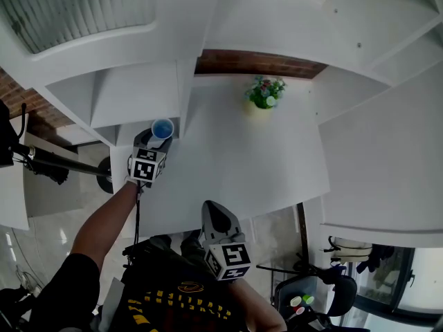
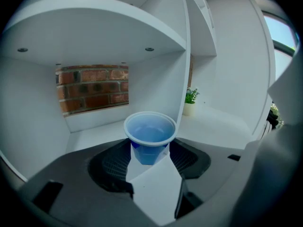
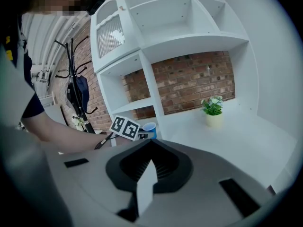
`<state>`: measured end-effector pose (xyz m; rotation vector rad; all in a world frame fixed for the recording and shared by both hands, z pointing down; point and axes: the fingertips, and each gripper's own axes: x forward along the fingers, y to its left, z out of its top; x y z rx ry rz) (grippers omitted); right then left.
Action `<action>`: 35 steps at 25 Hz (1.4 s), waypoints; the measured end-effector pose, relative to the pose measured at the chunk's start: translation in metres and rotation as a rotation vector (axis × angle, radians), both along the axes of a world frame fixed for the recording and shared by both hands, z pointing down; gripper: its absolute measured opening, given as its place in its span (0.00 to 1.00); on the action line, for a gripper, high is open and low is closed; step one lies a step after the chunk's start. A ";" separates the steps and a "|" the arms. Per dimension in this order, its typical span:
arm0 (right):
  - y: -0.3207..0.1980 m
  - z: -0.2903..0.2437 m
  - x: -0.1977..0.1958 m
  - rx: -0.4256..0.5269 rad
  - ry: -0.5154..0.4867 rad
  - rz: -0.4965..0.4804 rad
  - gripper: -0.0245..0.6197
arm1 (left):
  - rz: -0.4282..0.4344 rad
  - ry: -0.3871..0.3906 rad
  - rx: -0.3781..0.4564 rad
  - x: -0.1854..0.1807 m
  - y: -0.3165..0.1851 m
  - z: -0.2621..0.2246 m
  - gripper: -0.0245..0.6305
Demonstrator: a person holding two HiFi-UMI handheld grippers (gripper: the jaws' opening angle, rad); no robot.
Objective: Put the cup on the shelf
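a white shelf unit [image 3: 189, 37] stands against a brick wall [image 2: 92, 86], its lower left compartment [image 2: 94, 131] open at the front, with bare floor reaching back to the brick. an upright divider [image 2: 182, 70] walls that bay off from the wide white ledge [image 1: 228, 158] to its right, which is bare apart from a small potted plant [image 1: 264, 93] near the back. the left gripper [image 2: 150, 152] is held at the mouth of the compartment, jaws clamped on the lower sides of a blue cup [image 2: 150, 134]. the cup is upright, its rim just left of the divider's front edge, and nothing shows inside it. its base is hidden by the jaws, so whether it touches the shelf floor cannot be told. the right gripper [image 1: 211, 209] hangs back at the ledge's near edge, close to the person's body and well apart from the cup. its jaws are drawn together with nothing between them.
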<state>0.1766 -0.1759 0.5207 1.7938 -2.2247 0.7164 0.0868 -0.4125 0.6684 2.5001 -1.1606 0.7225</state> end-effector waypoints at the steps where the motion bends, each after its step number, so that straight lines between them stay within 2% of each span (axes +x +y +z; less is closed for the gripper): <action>1: 0.002 0.002 -0.001 -0.004 0.001 0.001 0.03 | -0.001 0.000 -0.007 0.001 -0.001 0.003 0.43; 12: 0.006 0.014 -0.006 -0.031 -0.003 0.002 0.03 | -0.053 0.012 -0.059 -0.007 -0.021 0.026 0.43; 17: 0.004 0.018 -0.010 -0.043 -0.004 -0.005 0.03 | -0.080 -0.013 -0.082 -0.017 -0.029 0.031 0.43; 22: -0.001 0.022 -0.014 -0.051 -0.007 -0.014 0.03 | -0.078 -0.009 -0.094 -0.016 -0.033 0.036 0.43; 28: -0.006 0.025 -0.019 -0.055 -0.015 -0.022 0.03 | -0.019 -0.003 -0.080 -0.009 -0.031 0.039 0.44; 35: -0.011 0.027 -0.023 -0.058 -0.021 -0.042 0.03 | -0.051 0.011 -0.133 -0.023 -0.020 0.041 0.44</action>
